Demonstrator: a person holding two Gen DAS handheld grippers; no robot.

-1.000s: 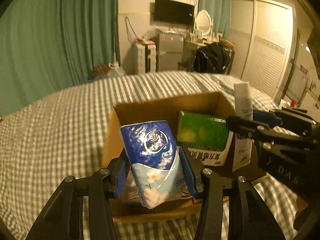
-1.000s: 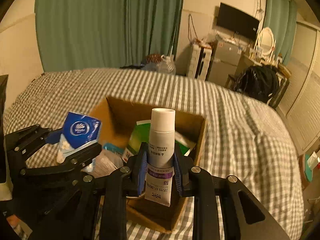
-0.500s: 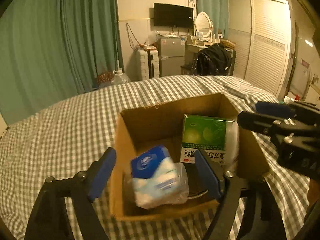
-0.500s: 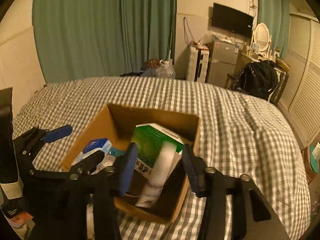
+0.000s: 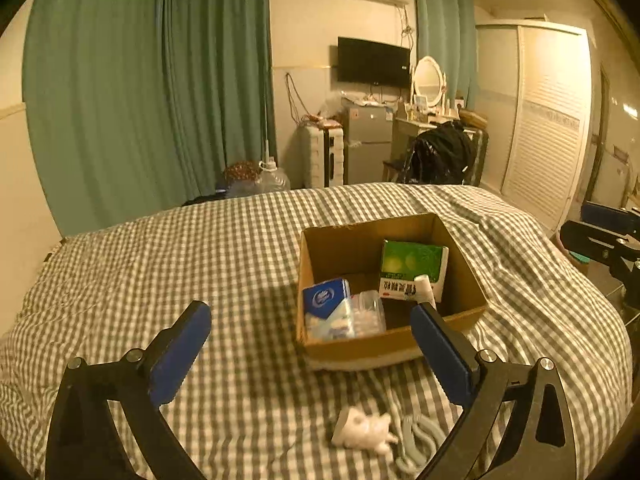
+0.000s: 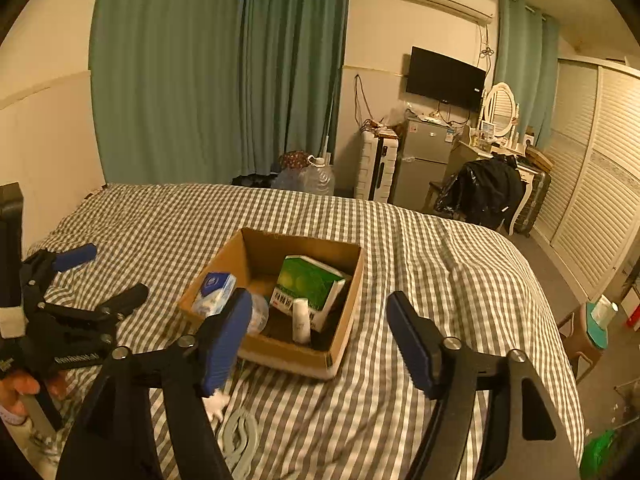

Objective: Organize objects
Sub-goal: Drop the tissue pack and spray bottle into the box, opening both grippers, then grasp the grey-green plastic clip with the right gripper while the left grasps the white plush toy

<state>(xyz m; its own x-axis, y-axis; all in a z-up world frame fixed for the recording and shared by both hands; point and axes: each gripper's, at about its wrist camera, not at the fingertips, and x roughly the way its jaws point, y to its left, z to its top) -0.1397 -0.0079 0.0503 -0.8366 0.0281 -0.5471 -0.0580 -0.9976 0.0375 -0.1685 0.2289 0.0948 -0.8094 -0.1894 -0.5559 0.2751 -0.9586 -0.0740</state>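
Hovering both grippers above the checked bedspread [image 5: 200, 264], I've got nothing in either one. My left gripper [image 5: 310, 344] has its blue pads spread wide with only bedding between them, and my right gripper [image 6: 318, 340] is just as far apart and just as empty.

The cardboard box [image 5: 396, 344] sits in the middle of the bed, far side of my fingers, open top up so things drop straight in. Inside, the blue tissue pack [image 5: 326, 306] leans in the near left corner, with a clear plastic container [image 5: 370, 314] just beside it. The green box [image 5: 412, 264] stands propped against the far right wall, and the white tube [image 6: 301, 320] rests upright against its front, which is probably what stops it toppling.

Two things lie outside the box, on the cover near me: a small white figure [image 5: 362, 430] and, just right of it, a pale grey coiled item [image 5: 418, 438] I can't identify. To my eye those are what's left to gather. With the jaws this wide I'm set up to come down around the white one, though the soft bedding may let it sink as I close.
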